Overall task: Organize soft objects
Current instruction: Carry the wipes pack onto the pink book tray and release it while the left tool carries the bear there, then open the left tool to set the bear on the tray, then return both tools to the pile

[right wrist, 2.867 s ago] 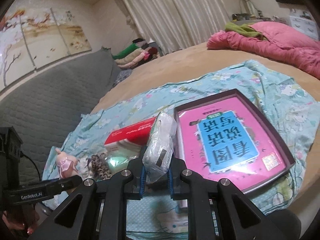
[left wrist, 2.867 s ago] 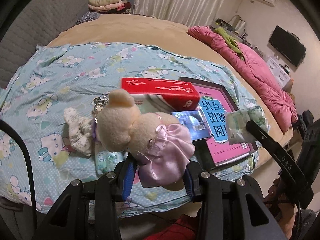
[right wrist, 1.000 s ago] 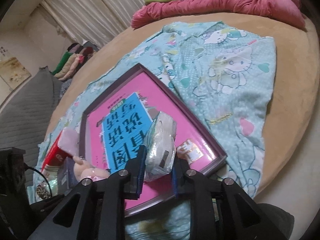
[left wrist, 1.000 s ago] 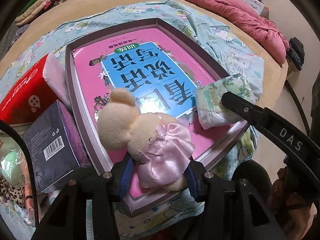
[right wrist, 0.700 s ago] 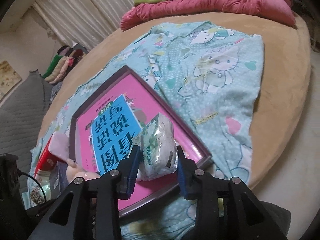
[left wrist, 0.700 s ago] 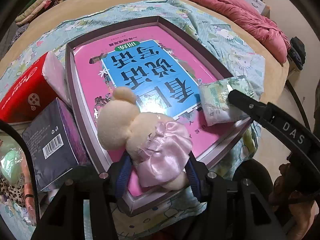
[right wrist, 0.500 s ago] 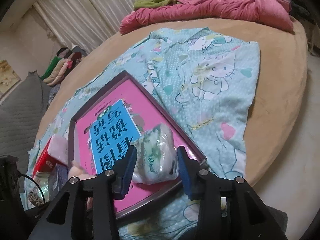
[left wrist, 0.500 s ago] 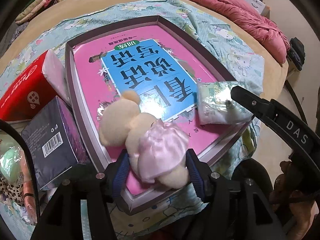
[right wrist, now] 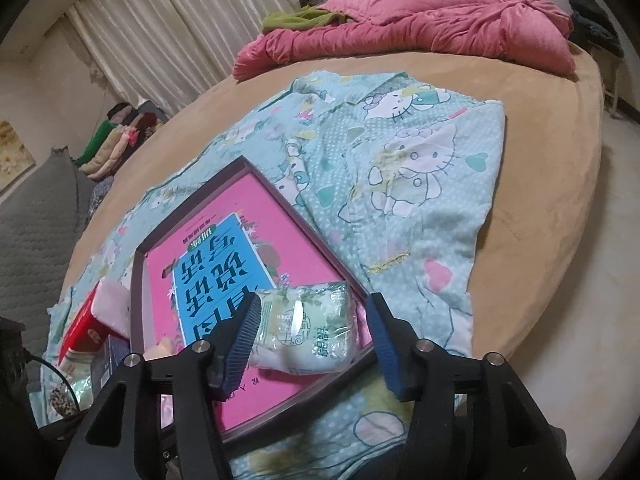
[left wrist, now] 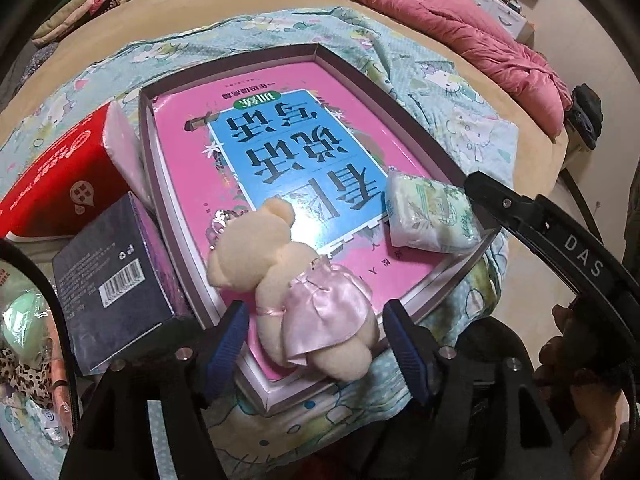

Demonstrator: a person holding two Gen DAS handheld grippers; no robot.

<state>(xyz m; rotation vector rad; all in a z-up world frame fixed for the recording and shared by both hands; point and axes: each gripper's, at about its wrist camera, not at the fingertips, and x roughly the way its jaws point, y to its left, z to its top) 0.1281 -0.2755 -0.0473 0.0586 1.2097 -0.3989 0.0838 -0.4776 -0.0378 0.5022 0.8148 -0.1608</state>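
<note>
A cream teddy bear in a pink satin dress lies on the pink book cover inside a shallow purple-rimmed tray. My left gripper straddles the bear, its jaws opening, with a gap at both blue pads. A clear-wrapped green-and-white tissue pack lies flat in the tray's near right corner. My right gripper stands over the pack, jaws opening and pads off it. The left wrist view also shows the pack beside one black finger of the right gripper.
A red tissue box and a dark barcoded box sit left of the tray. Beneath lies a blue cartoon-cat cloth on a round tan bed. A pink quilt is heaped behind. The floor starts right.
Both grippers carried their loads over the tray, then their jaws spread. The bear tipped out of the left grip onto the tray. The tissue pack dropped flat from the right grip.
</note>
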